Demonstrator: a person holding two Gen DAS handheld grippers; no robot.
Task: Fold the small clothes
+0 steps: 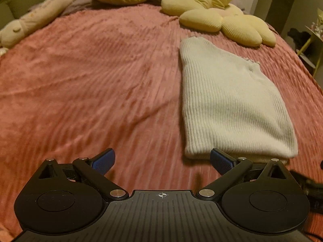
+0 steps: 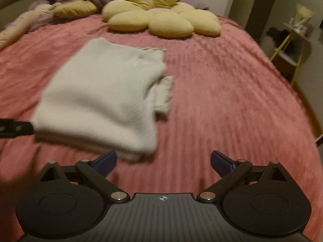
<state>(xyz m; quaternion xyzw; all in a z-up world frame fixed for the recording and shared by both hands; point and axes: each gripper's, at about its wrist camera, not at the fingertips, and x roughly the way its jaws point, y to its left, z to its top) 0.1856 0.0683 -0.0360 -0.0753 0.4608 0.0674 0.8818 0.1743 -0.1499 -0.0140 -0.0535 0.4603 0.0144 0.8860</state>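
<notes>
The right gripper (image 2: 163, 162) is standing wide open and empty just beside the near edge of the folded white knit garment (image 2: 105, 92). The left gripper (image 1: 162, 161) is gaping empty too. The garment is lying flat on the pink bedspread (image 2: 232, 100), apparently released with the fold finished, near the flower cushion (image 2: 161, 16).

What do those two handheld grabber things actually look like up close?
Both look alike. The left gripper and right gripper each have a matte black body with fine ridges, a small white crosshair mark, two round black discs at the sides, black link arms with silver pins, and two fingers faced with blue textured pads. No hand, sleeve or cable shows clearly.
</notes>
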